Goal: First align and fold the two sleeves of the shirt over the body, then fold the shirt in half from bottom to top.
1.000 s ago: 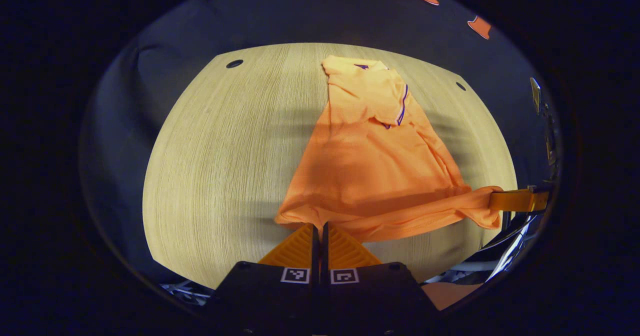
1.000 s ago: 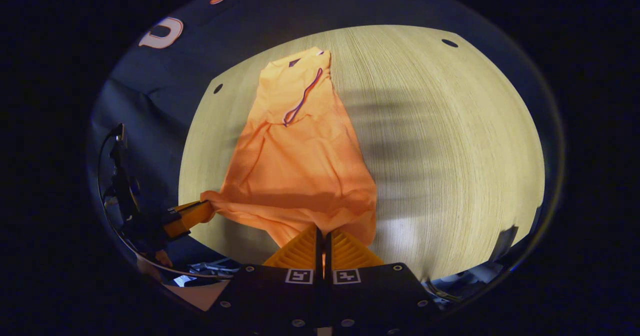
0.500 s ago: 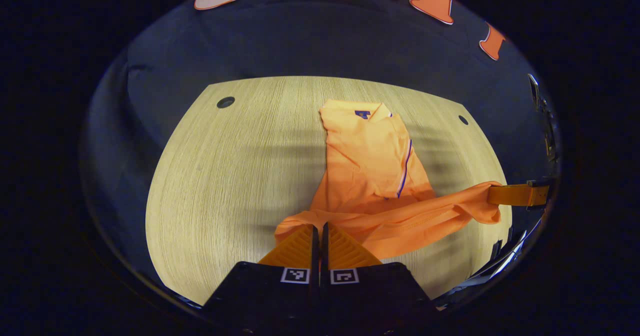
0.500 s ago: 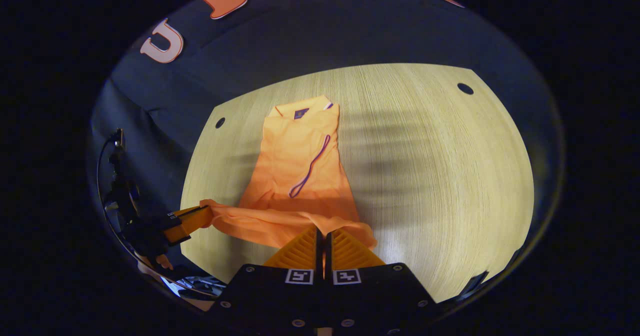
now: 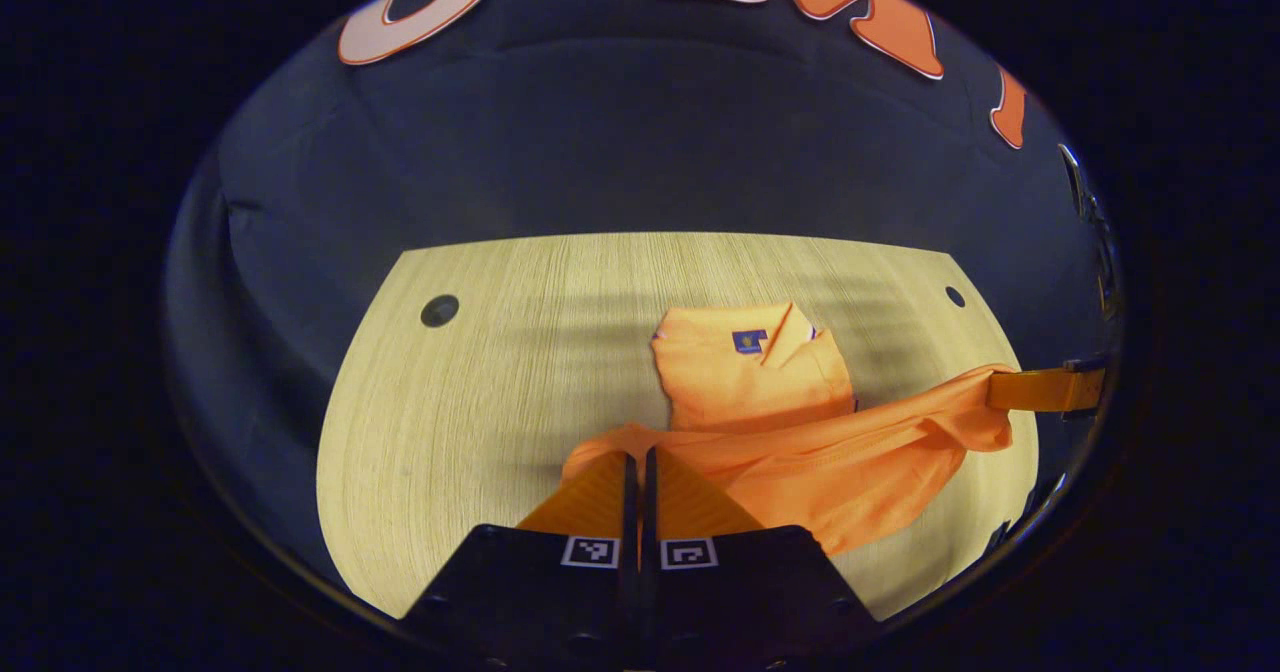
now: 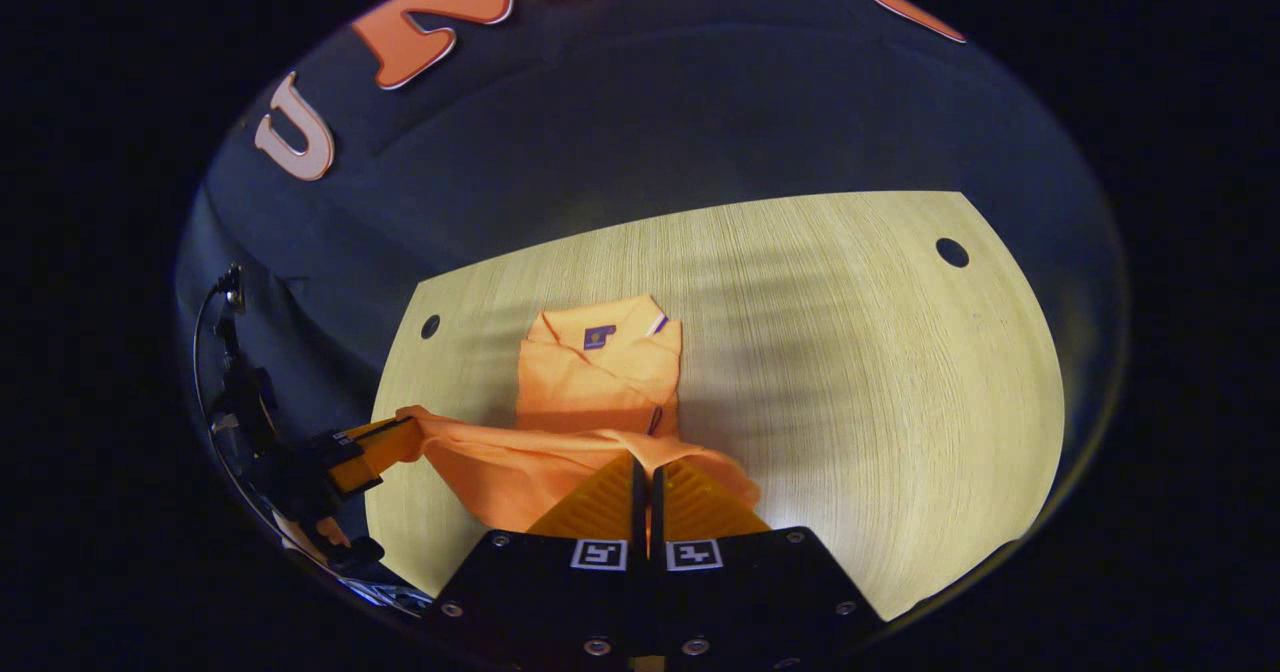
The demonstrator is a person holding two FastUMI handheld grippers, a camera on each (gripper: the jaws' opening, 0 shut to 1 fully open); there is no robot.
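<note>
The orange polo shirt (image 5: 760,392) lies lengthwise on the pale wood-grain worktop (image 5: 470,372), collar (image 6: 600,332) at the far end with its small dark neck label facing up. Its hem (image 5: 800,447) hangs in the air as a sagging band between the two grippers, covering the lower body, so that only the collar and shoulders lie bare beyond it.

A second ago most of the body was laid out flat, with a trimmed sleeve folded across the chest; since then the hem has been carried steadily toward the collar and that sleeve is now all but hidden beneath the raised cloth. I judge the sleeve folds finished and the bottom-to-top fold well past halfway — what remains is to lay the hem down near the shoulders and let go.

The left gripper (image 5: 640,467) has its jaws pressed together with hardly a gap, pinching the hem's left corner; the same gripper appears at the left edge of the right gripper view, cloth trailing from its tip. The right gripper (image 6: 645,477) is likewise clamped on the other hem corner, and in the left gripper view it sits at the right edge with fabric bunched at its end. The hem droops between them — a touch more spread would likely land it straighter.
</note>
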